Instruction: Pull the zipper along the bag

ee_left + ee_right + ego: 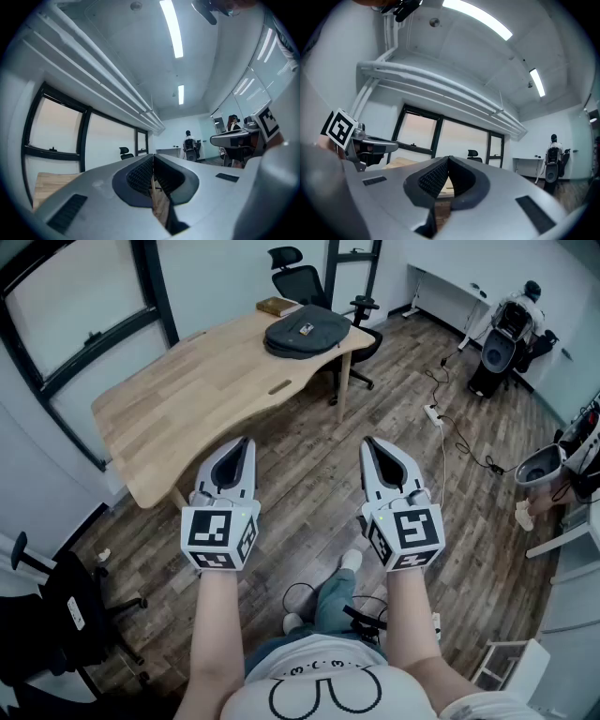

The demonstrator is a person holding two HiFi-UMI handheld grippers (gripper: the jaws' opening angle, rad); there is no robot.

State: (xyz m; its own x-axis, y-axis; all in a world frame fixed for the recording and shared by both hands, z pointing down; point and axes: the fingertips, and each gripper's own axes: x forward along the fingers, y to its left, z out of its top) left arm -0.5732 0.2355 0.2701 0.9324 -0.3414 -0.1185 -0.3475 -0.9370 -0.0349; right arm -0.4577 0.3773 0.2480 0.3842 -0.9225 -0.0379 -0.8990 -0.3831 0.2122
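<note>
Left gripper [246,445] and right gripper [368,442], both closed on nothing, point toward the grey bag [306,331] lying well ahead on the wooden table [187,395], neither clearly nearer.

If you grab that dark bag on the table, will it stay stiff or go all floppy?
Probably floppy: the bag lies slumped and low, with soft rounded edges. It looks fairly empty, so it is likely light for its size. On the smooth wooden table it may slide when tugged unless something holds it down.
</note>
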